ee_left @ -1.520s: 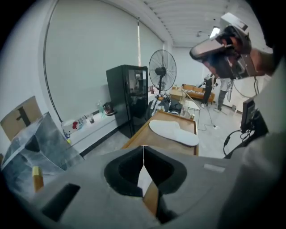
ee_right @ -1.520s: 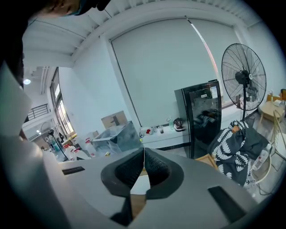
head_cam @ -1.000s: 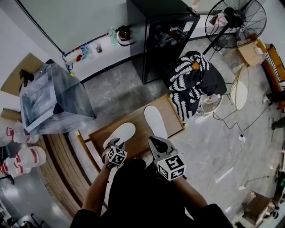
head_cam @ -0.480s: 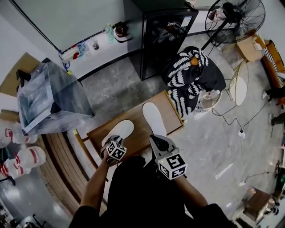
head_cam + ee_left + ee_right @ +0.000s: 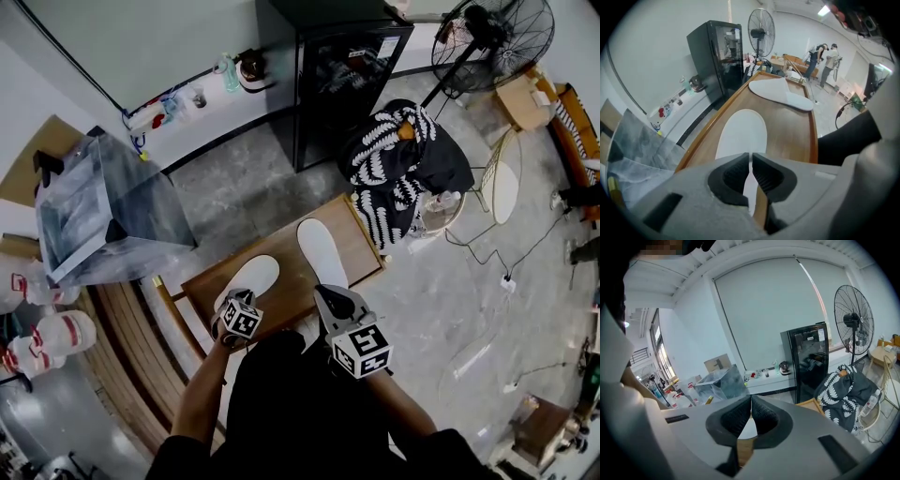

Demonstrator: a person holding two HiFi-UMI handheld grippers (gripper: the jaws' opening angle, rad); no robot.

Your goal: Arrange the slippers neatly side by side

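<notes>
Table (image 5: 291,286) sits mid-frame. 2 white slippers on it: near slipper (image 5: 249,280) centre-left, far slipper (image 5: 322,251) up-right of it, apart, toes splayed. My L tongs (image 5: 751,157) are closing on near slipper's heel, edge btwn jaws. R tongs (image 5: 751,402) clenched, empty, lower centre.

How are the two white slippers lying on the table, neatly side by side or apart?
Apart: the left slipper lies nearer and angled, the right slipper farther out, bare table between them.
</notes>
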